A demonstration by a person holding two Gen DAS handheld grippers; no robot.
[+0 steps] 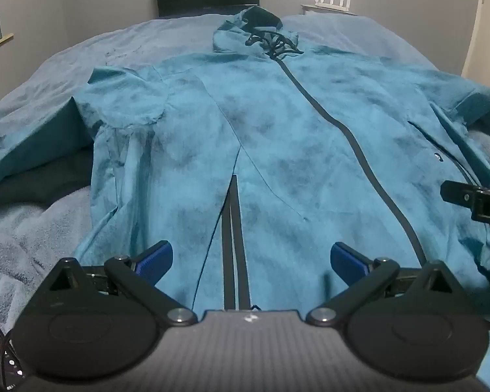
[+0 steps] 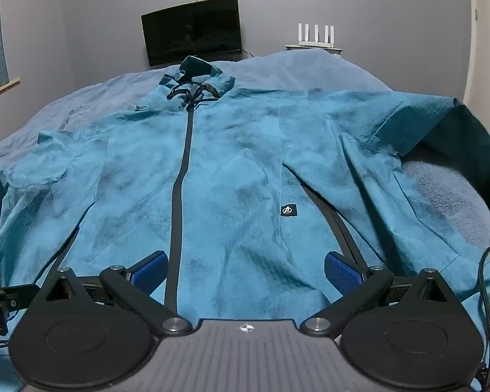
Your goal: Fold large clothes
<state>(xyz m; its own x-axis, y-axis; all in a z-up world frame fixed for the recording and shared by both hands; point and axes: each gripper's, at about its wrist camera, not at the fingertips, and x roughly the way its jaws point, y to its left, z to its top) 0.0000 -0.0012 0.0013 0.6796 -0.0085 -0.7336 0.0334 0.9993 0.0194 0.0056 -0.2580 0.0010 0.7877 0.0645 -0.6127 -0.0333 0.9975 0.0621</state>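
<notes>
1. A teal jacket (image 1: pixel 277 137) is seen spread front-up on the bed (image 1: pixel 81 52), hood far, hem nearest both cameras; its long axis runs away along the zip (image 2: pixel 181 176).
2. The left gripper (image 1: pixel 251 258) is held wide open above the hem, nothing between its pads, left of the zip.
3. The right gripper (image 2: pixel 245 269) is likewise open and empty, right of the zip.
4. The folded-in left sleeve (image 1: pixel 124 98) is judged nearer the left gripper, the outspread right sleeve (image 2: pixel 441 124) nearer the right.
</notes>
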